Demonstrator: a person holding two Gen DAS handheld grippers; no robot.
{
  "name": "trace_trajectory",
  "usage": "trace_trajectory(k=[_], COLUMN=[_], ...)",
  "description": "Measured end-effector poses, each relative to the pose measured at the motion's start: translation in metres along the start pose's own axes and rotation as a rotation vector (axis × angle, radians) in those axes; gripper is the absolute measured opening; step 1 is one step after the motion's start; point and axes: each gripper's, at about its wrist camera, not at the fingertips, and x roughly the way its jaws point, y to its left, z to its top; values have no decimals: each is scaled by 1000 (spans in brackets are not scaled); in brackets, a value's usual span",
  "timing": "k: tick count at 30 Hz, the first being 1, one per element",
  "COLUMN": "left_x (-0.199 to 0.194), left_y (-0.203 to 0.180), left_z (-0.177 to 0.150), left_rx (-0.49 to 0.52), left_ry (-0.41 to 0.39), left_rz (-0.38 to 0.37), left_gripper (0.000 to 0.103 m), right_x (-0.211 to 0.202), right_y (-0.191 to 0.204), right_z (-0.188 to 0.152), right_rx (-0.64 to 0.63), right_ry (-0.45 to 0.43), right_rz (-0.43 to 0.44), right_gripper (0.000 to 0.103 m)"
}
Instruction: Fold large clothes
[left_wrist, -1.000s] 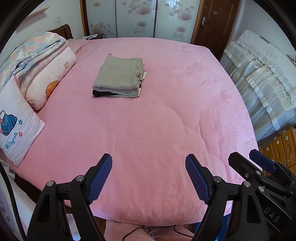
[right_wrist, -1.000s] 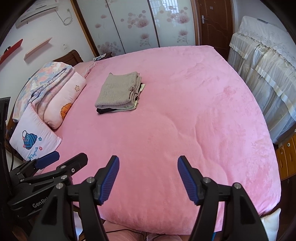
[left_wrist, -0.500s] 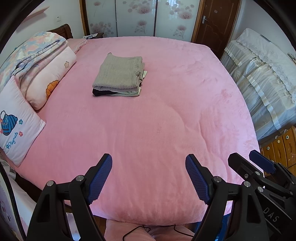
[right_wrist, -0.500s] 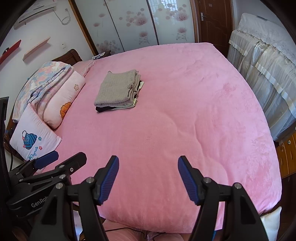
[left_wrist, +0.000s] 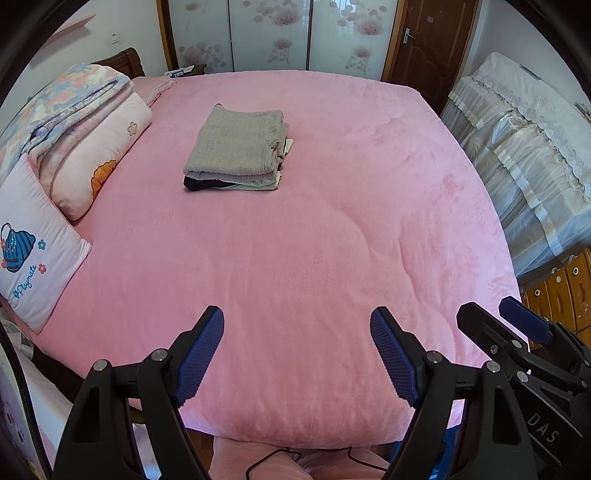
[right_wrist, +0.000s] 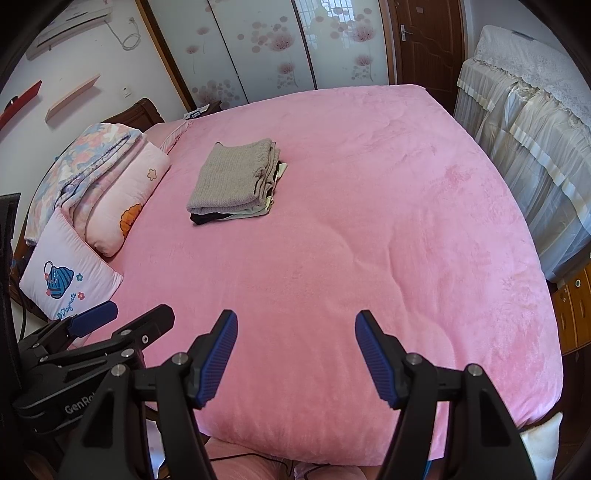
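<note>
The folded stack of clothes (left_wrist: 238, 153) lay on the far-left part of the pink bedspread (left_wrist: 314, 258), toward eleven o'clock from both cameras, with a grey knit garment (right_wrist: 231, 177) squared on top and dark and pale layers showing under its near edge. No unfolded garment showed on the bed, so the folding looked done or between items.

The left gripper (left_wrist: 297, 349) hovered over the near edge of the bed at six o'clock, its blue pads (left_wrist: 201, 350) spread wide and grasping nothing. The right gripper (right_wrist: 295, 354) sat just beside it, likewise spread and empty; each one appeared at the edge of the other's view.

If another large piece were to come, the sensible step would have been to lay it flat on the bare middle of the bedspread, well apart from the stack, and pinch two corners at once so the fabric stayed level. Soft plush under the cloth would likely drag, so lifting clear before carrying over seemed wise.

Around the stack, a rolled floral quilt (left_wrist: 70, 110) and a cartoon pillow (left_wrist: 33, 254) lined the left side at nine to ten o'clock. A lace-covered piece of furniture (right_wrist: 528, 122) stood at two o'clock, and a wooden door (left_wrist: 424, 40) at one. A thin black cable (left_wrist: 280, 456) trailed below the bed edge at six o'clock and could snag a dangling sleeve.
</note>
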Motion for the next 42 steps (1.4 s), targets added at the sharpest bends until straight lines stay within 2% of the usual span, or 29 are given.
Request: trace_trajectory(k=[42], left_x=[20], left_y=[1], left_z=[7], left_rx=[0], left_ry=[81], left_rz=[-2], left_gripper=[80], right_x=[15], right_y=[-4], right_z=[-4], right_rx=[8], right_ry=[36], right_rz=[2], right_gripper=[67])
